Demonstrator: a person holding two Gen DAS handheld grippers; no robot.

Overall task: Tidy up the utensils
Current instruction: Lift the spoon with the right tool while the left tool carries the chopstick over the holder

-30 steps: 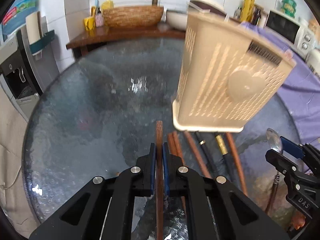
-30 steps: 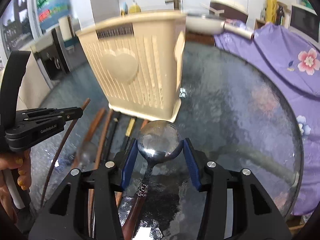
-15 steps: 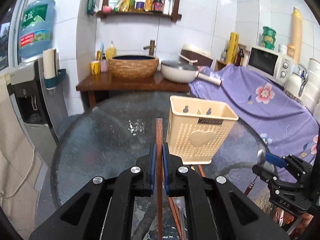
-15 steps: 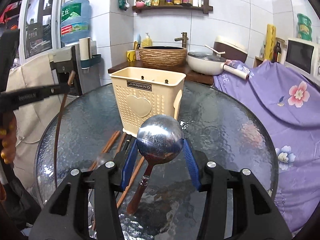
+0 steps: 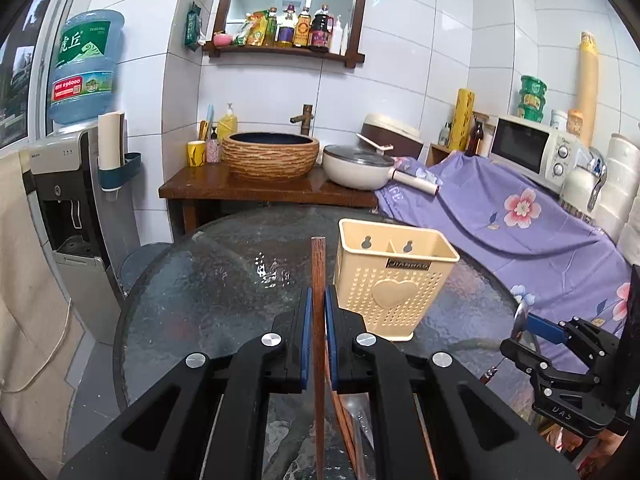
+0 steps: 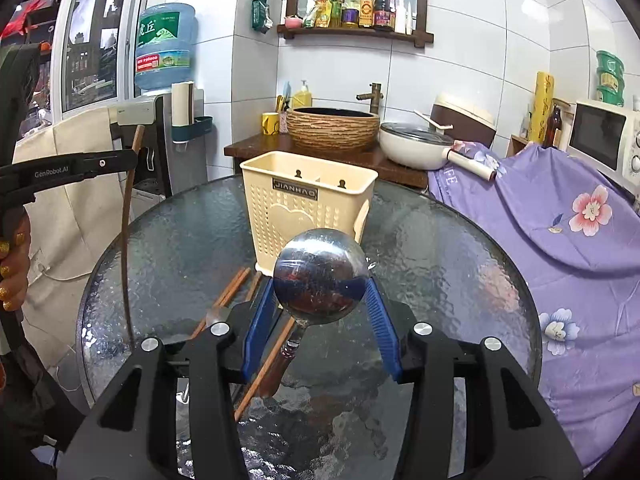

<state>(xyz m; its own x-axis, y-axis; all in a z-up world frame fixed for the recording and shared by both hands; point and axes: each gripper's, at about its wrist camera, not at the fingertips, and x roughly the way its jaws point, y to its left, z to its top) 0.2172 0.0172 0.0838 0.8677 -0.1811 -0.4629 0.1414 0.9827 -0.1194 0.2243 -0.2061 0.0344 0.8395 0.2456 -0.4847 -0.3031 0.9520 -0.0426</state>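
Observation:
A cream slotted utensil holder (image 5: 394, 280) (image 6: 308, 204) with two compartments stands upright on the round glass table (image 5: 200, 300) (image 6: 440, 260). My left gripper (image 5: 317, 308) is shut on a brown wooden chopstick (image 5: 318, 264), held in the air left of the holder. From the right wrist view that gripper (image 6: 120, 160) shows at the left, the chopstick (image 6: 126, 240) hanging below it. My right gripper (image 6: 320, 292) is shut on the bowl of a metal spoon (image 6: 320, 276), whose brown handle hangs down. Several more chopsticks (image 6: 232, 292) lie on the glass before the holder.
A purple flowered cloth (image 6: 560, 220) covers furniture right of the table. Behind stand a wooden stand with a woven basin (image 5: 270, 156) and a white pan (image 5: 356, 168). A water dispenser (image 5: 68, 208) is at the left, a microwave (image 5: 532, 152) at the right.
Both grippers have risen and drawn back from the holder, which now looks smaller and farther. The chopstick and the spoon came up off the table with them.

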